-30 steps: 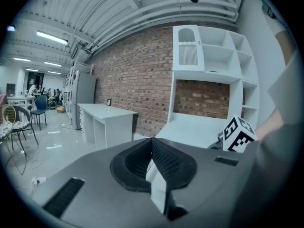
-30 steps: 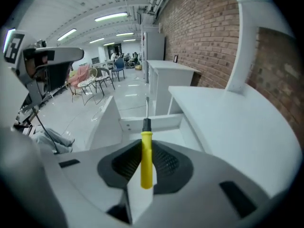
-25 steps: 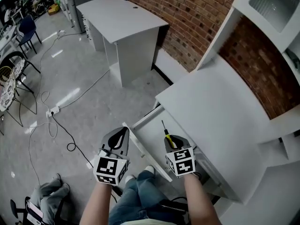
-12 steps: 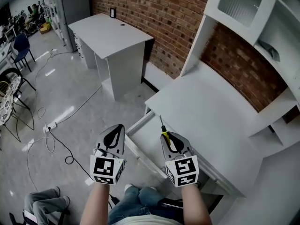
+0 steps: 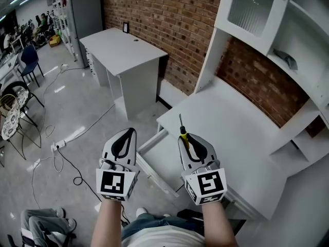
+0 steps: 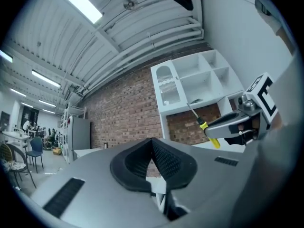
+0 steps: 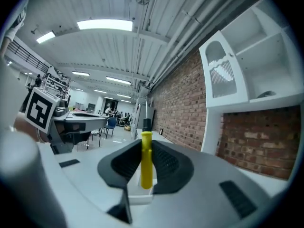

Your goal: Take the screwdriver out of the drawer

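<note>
Holding both grippers out roughly level, a person stands at a white desk [image 5: 231, 133] set against a brick wall [image 5: 169, 24]. The right gripper [image 5: 191, 140] pinches the screwdriver [image 5: 183, 134] by its yellow handle, with the pads pressed on either side of it. The black collar and thin metal shaft stick out past the jaw tips toward the wall.

From the right gripper view, the handle [image 7: 146, 160] stands upright in the middle of the black pads. The screwdriver is out of the drawer [image 5: 157, 156] and up in the air. From overhead, its tip falls across the front edge of the desktop. The drawer stands pulled open below the grippers.

The left gripper [image 5: 125, 138] hangs beside the right one without touching it. Its jaws are pressed together with nothing between them, as the left gripper view [image 6: 153, 163] shows. Another white table [image 5: 123, 48] stands further along the wall.
</note>
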